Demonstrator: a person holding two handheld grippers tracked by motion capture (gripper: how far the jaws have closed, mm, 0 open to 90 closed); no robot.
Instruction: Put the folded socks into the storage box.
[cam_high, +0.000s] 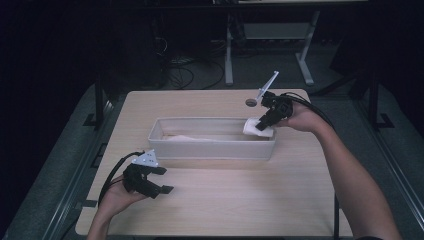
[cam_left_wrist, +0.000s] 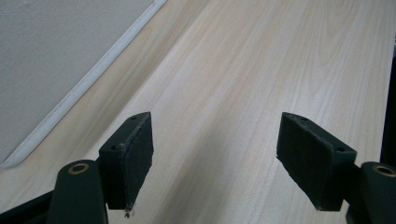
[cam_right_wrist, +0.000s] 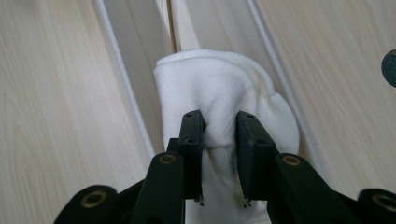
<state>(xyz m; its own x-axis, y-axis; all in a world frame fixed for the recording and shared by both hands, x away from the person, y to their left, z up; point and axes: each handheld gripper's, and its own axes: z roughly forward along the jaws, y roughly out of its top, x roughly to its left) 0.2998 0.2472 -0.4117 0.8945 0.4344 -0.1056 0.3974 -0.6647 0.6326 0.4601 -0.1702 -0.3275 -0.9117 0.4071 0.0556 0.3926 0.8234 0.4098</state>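
Nearest, in front of the long white bin (cam_high: 210, 148), the left tongs (cam_high: 159, 180) hover over the tabletop (cam_high: 225, 200) with jaws spread wide, holding nothing. At the bin's far right end, the right tongs (cam_high: 261, 124) pinch a white cloth (cam_right_wrist: 224, 93) above its rim.

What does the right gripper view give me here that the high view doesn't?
Right gripper view: the jaws pinch a bunched fold of the white cloth, pads pressed into it. High view: the left gripper, open over the table, and the whole long white bin with another pale item inside. Both: the right gripper holding the cloth over the bin's end.
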